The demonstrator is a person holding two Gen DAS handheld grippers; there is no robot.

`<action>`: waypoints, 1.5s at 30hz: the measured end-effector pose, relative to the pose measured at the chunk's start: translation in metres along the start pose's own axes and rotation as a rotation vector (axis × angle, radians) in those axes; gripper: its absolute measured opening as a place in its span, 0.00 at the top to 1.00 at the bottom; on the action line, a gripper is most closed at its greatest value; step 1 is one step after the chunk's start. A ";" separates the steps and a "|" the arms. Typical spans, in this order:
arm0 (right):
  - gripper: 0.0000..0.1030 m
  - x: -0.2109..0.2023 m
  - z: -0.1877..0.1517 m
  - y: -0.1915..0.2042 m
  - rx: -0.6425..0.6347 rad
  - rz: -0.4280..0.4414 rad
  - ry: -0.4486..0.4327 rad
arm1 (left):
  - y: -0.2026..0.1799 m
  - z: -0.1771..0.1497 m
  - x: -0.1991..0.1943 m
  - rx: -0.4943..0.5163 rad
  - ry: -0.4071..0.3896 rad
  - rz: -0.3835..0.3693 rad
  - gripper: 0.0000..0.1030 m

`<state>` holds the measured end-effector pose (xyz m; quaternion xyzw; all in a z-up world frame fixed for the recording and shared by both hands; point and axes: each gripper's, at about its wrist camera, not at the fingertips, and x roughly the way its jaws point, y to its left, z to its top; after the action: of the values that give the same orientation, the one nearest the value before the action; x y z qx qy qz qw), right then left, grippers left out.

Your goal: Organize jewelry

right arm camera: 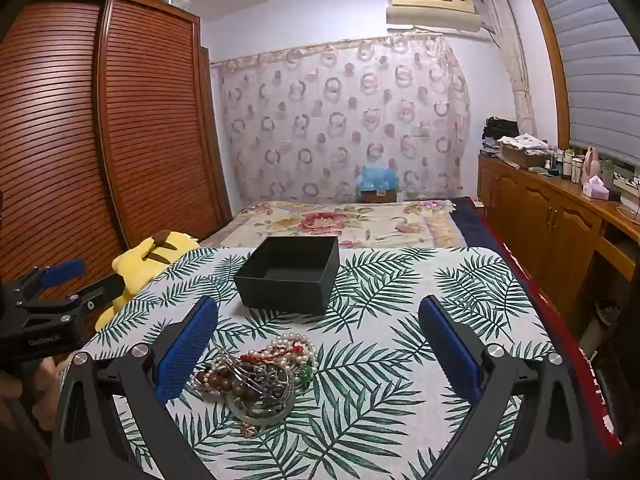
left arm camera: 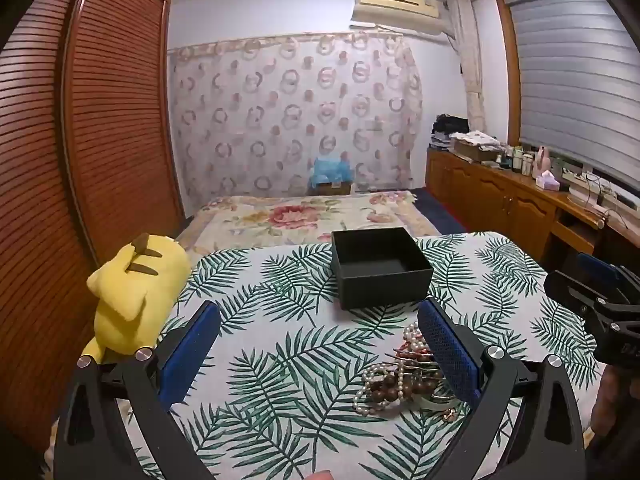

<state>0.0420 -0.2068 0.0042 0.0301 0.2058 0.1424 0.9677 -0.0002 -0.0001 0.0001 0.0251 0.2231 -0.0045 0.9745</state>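
Right wrist: jewelry pile [right arm camera: 256,380] beside left finger of gaping right tongs [right arm camera: 318,344].

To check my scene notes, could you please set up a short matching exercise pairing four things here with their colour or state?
Things:
1. box
2. plush toy
3. jewelry pile
4. left gripper

Descriptions:
a. yellow, at the table's left edge
b. tangled heap on the leaf-print cloth
c. black, open on top, nothing visible inside
d. jaws wide apart, holding nothing

Pairs: 1-c, 2-a, 3-b, 4-d
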 end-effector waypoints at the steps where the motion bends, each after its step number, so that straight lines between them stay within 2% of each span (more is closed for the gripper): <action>1: 0.02 0.000 0.000 0.000 -0.001 -0.001 -0.001 | 0.000 0.000 0.000 -0.004 0.002 -0.003 0.07; 45: 0.02 -0.001 0.000 0.002 -0.004 0.001 -0.005 | -0.002 0.008 -0.003 -0.011 -0.007 -0.006 0.07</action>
<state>0.0408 -0.2054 0.0051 0.0285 0.2028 0.1434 0.9682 0.0007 -0.0024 0.0082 0.0189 0.2200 -0.0065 0.9753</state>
